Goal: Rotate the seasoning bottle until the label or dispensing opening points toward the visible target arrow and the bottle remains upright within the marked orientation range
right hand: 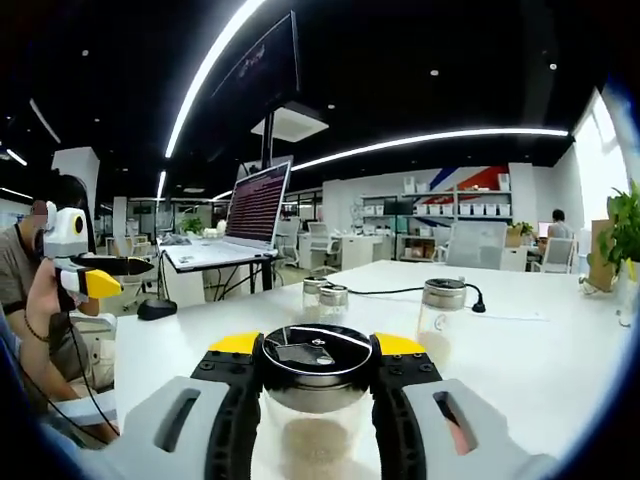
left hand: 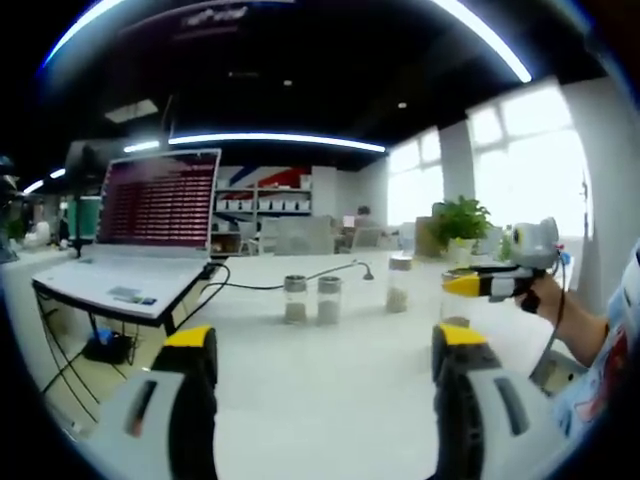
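A clear seasoning bottle [right hand: 318, 400] with a black-rimmed lid and pale powder inside stands upright on the white table [right hand: 540, 360]. My right gripper [right hand: 318, 346] is shut on it, one yellow-tipped jaw on each side of the lid. In the left gripper view the same right gripper [left hand: 472, 285] comes in from the right, held by a hand, with that bottle [left hand: 455, 308] under its tips. My left gripper [left hand: 324, 338] hovers open over the table with nothing between its jaws. It also appears at the left of the right gripper view, the left gripper [right hand: 100, 275] in a person's hand.
Three more bottles stand mid-table: a pair [left hand: 295, 298] [left hand: 329, 298] and a single one [left hand: 398, 283]. A laptop [left hand: 150, 220] on a stand sits at the table's left end, with a black cable [left hand: 250, 285] across the table. A potted plant [left hand: 460, 220] stands beyond.
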Demonstrator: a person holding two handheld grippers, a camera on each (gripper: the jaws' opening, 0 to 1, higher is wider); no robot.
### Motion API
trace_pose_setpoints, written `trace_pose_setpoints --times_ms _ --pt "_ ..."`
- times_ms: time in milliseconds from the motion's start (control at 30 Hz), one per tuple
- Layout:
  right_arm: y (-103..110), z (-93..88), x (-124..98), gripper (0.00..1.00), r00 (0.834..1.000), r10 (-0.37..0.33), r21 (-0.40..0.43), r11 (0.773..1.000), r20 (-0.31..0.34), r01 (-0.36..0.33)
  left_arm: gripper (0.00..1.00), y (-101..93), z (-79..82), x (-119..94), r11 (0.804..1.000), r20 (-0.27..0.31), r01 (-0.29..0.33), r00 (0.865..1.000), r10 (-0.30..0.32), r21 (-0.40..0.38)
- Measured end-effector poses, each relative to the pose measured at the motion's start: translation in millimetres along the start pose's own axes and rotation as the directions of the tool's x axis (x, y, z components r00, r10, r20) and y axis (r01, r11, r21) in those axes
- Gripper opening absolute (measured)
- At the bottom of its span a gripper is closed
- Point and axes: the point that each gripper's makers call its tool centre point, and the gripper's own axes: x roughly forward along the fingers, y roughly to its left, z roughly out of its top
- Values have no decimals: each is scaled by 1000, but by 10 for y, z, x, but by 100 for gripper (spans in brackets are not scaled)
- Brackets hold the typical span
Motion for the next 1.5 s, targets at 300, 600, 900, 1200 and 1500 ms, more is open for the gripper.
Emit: trace_pose_setpoints --times_ms 300,600,900,1200,1500 --pt "-19 12 -9 42 998 8 -31 1000 55 -6 94 -10 -44 39 1000 -17 3 1000 -3 0" --pt "-21 28 -22 42 998 7 -30 1000 64 -5 94 -44 -43 39 1000 -19 10 1000 -10 4" --pt "-9 19 -40 42 998 -9 -31 999 66 11 94 -65 -59 53 1000 -24 15 1000 -15 1" --pt "-1 11 -42 42 998 -29 -29 999 61 31 94 -64 -74 50 1000 -27 8 1000 -8 -1" --pt "-10 5 -37 42 993 -94 -28 995 66 96 94 -94 -60 71 1000 -19 21 1000 -21 3"
